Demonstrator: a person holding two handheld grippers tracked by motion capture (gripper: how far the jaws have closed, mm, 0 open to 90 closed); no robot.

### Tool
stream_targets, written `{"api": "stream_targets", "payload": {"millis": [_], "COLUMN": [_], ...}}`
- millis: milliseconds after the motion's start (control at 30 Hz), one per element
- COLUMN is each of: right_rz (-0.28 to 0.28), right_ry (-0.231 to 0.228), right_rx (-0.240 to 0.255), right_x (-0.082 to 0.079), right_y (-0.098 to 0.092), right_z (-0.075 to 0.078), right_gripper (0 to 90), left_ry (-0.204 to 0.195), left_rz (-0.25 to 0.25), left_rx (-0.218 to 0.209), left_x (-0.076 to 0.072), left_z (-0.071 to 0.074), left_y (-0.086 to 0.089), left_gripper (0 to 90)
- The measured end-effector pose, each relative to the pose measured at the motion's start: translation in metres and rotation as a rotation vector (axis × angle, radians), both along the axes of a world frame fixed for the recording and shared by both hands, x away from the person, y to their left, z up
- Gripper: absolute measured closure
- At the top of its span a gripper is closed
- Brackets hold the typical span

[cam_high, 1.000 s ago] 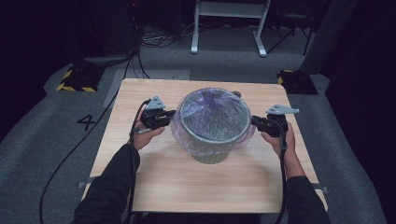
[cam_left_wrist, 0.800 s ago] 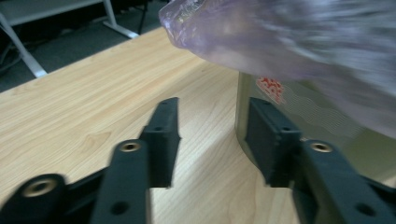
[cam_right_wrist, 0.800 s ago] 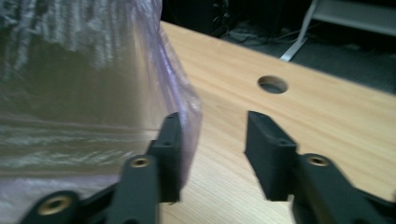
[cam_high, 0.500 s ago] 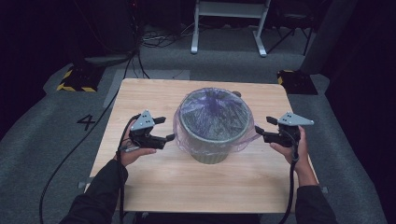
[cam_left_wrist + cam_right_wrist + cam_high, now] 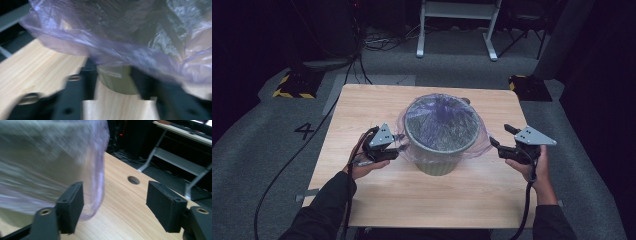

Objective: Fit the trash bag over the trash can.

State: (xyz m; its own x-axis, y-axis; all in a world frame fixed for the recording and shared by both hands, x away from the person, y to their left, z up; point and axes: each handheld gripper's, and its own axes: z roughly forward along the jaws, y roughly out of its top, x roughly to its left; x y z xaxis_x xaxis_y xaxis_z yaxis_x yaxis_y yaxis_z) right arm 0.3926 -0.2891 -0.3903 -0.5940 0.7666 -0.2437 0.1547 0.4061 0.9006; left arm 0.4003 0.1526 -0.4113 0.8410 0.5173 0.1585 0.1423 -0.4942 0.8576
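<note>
A green bin (image 5: 438,162) lined with a purple see-through bag (image 5: 442,120) stands mid-table. The bag's edge is folded out over the rim. My left gripper (image 5: 401,145) is at the bin's left side, its tips at the bag's overhang. Its jaws have just been closing, but they stand apart in the left gripper view (image 5: 113,75). The bag (image 5: 130,50) hangs over their tips and the bin (image 5: 115,80) is beyond the gap. My right gripper (image 5: 501,135) is a little right of the bin. Its jaws (image 5: 115,192) have just been opening and grip nothing. The bag's edge (image 5: 98,170) hangs by one jaw.
The wooden table (image 5: 362,105) has bare room in front of and behind the bin, and a round hole (image 5: 133,180) near its edge. Cables, a yellow-and-black floor block (image 5: 292,85) and a metal frame (image 5: 457,25) lie beyond the far edge.
Both grippers have come off the bin's rim, where they were shut on the bag's edge, and drawn outward and toward the person. The left one has since edged back to the bag.
</note>
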Motion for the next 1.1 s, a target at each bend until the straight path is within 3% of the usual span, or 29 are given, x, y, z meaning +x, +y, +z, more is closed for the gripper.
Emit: {"api": "stream_targets", "payload": {"millis": [67,133,233,267,400,500,600,667,767,867,967,1033,1067,1100], "right_rz": [0.02,0.021,0.081,0.125,0.203,0.175,0.073,0.122,0.154,0.186,0.201,0.202,0.209,0.209], "right_ry": [-0.004,-0.007,-0.016,-0.019,-0.027,-0.04,-0.087,-0.059,-0.07,-0.046,-0.038,-0.032,-0.027,-0.02], "right_rx": [0.0,0.017,-0.004,-0.008,-0.072,-0.129,-0.208,-0.171,-0.172,-0.141,-0.142,-0.15,-0.153,-0.155], "right_x": [-0.004,-0.009,-0.019,-0.024,-0.036,-0.039,-0.035,-0.033,-0.035,-0.035,-0.037,-0.038,-0.038,-0.039], "right_y": [0.003,0.006,0.014,0.019,0.036,0.05,0.058,0.059,0.059,0.058,0.057,0.057,0.057,0.057], "right_z": [0.004,0.006,0.006,0.005,-0.004,-0.013,-0.021,-0.026,-0.029,-0.03,-0.032,-0.033,-0.035,-0.036], "right_gripper": [24.8,21.6,19.1,18.3,18.4,23.5,41.5,55.1,79.4,88.7,89.2,89.2,89.3,89.3], "left_ry": [-0.009,-0.022,-0.024,-0.021,-0.015,-0.015,-0.012,-0.012,0.001,0.009,0.035,0.02,0.033,0.037], "left_rz": [0.001,0.003,-0.002,-0.006,-0.016,-0.021,-0.026,-0.03,-0.025,-0.025,-0.024,0.004,-0.006,-0.02], "left_rx": [0.011,0.05,0.051,0.044,0.032,0.038,0.035,0.031,0.02,0.007,-0.044,-0.042,-0.061,-0.084], "left_x": [0.0,0.0,-0.001,-0.001,-0.001,-0.001,-0.001,-0.001,-0.002,-0.003,-0.006,-0.011,-0.013,-0.015], "left_z": [0.0,0.0,-0.002,-0.002,-0.003,-0.005,-0.006,-0.007,-0.01,-0.012,-0.011,-0.008,-0.008,-0.006], "left_y": [-0.001,-0.003,-0.004,-0.004,-0.004,-0.005,-0.005,-0.005,-0.002,0.002,0.009,0.011,0.012,0.014], "left_gripper": [75.2,80.4,88.4,89.7,89.9,89.9,90.0,90.0,90.0,89.8,66.6,48.9,34.9,29.7]}}
